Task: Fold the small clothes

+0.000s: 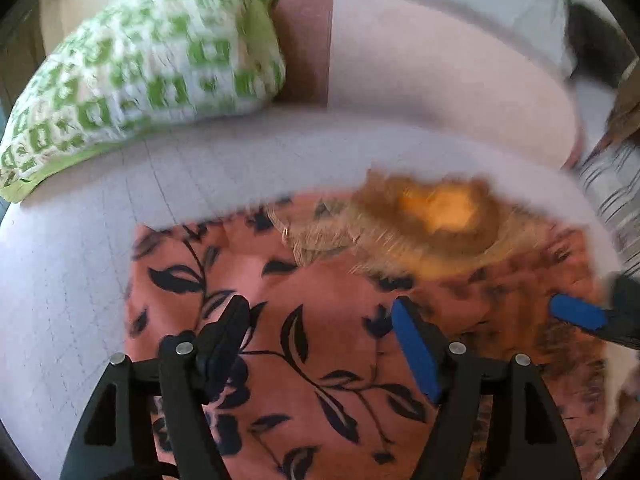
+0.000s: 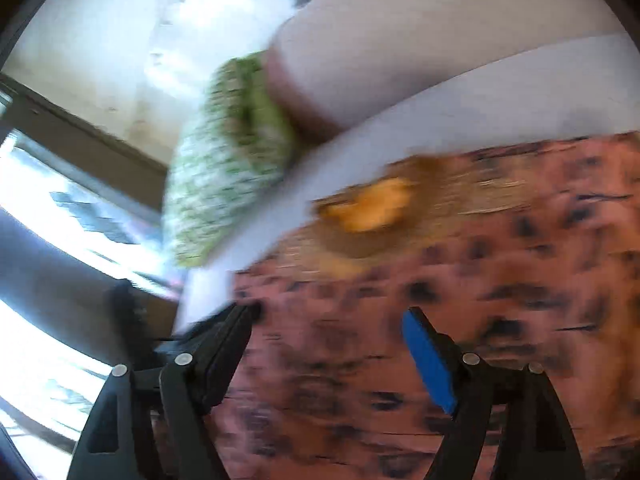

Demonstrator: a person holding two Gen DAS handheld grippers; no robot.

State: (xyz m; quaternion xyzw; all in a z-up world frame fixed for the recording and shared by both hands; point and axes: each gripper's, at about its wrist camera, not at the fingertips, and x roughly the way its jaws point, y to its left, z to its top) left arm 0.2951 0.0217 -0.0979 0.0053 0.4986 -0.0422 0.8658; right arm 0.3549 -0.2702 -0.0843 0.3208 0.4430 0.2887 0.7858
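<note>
A salmon-pink garment (image 1: 320, 280) with a dark leaf print lies spread on a white bed sheet (image 1: 80, 264). It has a brown and orange embroidered patch (image 1: 436, 216) near its far edge. My left gripper (image 1: 320, 308) hovers over the garment, open, with nothing between its pads. A blue pad of my right gripper (image 1: 576, 316) enters the left wrist view at the right edge, above the cloth. The right wrist view is blurred: my right gripper (image 2: 328, 316) is open over the same garment (image 2: 480, 300), and the patch (image 2: 372, 208) lies ahead of it.
A green and white patterned pillow (image 1: 140, 72) rests at the far left of the bed, against a pale pink cushion (image 1: 440, 80). Striped fabric (image 1: 616, 192) shows at the right edge. A bright window (image 2: 60, 208) fills the left of the right wrist view.
</note>
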